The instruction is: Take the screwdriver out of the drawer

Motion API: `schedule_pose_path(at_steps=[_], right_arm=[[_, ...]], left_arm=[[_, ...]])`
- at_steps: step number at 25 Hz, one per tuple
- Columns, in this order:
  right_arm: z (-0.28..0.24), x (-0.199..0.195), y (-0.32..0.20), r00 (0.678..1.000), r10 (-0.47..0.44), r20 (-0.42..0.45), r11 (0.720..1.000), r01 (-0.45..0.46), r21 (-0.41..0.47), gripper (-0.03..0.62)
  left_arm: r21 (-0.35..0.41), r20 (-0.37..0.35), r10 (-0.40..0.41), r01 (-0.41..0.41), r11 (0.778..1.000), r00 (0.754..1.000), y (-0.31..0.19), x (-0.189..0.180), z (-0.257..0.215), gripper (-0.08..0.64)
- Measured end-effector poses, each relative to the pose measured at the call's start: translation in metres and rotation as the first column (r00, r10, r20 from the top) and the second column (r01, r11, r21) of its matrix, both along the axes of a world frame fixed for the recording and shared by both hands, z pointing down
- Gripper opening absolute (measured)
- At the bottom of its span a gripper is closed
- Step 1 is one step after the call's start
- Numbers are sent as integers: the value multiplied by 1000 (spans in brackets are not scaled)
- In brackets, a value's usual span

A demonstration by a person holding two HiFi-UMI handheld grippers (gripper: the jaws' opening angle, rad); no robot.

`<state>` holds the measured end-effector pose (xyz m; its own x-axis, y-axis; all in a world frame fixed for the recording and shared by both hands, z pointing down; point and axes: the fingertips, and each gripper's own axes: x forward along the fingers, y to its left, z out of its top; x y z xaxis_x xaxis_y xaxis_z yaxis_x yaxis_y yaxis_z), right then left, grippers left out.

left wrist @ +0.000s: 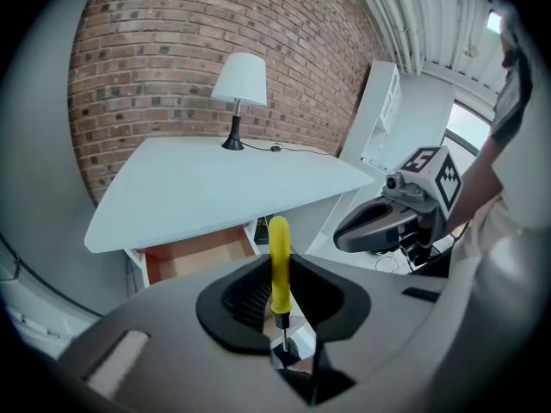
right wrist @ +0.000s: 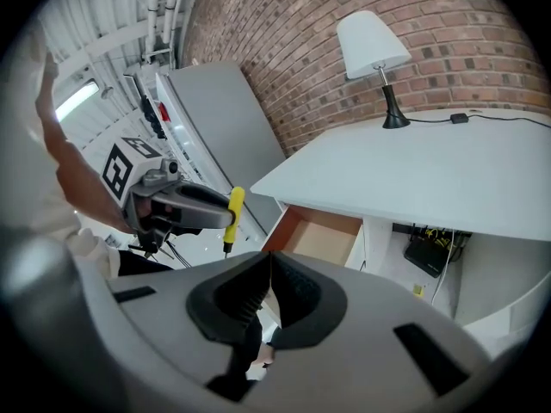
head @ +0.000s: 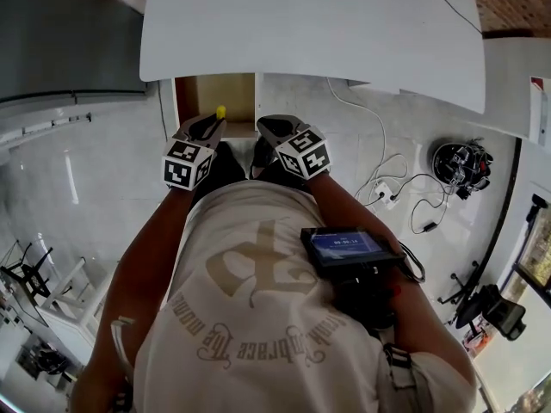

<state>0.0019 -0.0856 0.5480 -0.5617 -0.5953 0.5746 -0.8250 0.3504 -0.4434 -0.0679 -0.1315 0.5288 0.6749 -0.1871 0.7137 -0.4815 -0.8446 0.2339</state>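
The left gripper (left wrist: 280,304) is clamping the yellow-handled screwdriver (left wrist: 279,261) near the base of its handle, holding it upright and clear of the open drawer (left wrist: 196,252) under the white desk (left wrist: 215,188). The right gripper (right wrist: 269,291) is carrying nothing, its jaws pressed together. Extraction is appearing complete; only setting the tool down and perhaps shutting the drawer is looking outstanding
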Motion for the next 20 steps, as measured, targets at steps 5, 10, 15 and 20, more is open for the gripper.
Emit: schedule_pose_path(at_steps=[5, 10, 15, 20], right_arm=[[-9, -4, 0, 1000, -11, -8, 1000, 12, 10, 8], [-23, -4, -8, 999, -25, -20, 999, 26, 46, 8], [-35, -2, 3, 999, -26, -30, 998, 28, 52, 8], [-43, -7, 3, 998, -47, -42, 996, 50, 70, 8]], left_arm=[[-3, -28, -39, 38, 999, 999, -3, -10, -5, 66], [38, -67, -79, 82, 996, 995, -13, -17, -24, 64], [48, -98, -88, 93, 994, 991, -2, -23, -41, 64], [76, -137, -134, 146, 986, 981, -3, -39, -58, 64]])
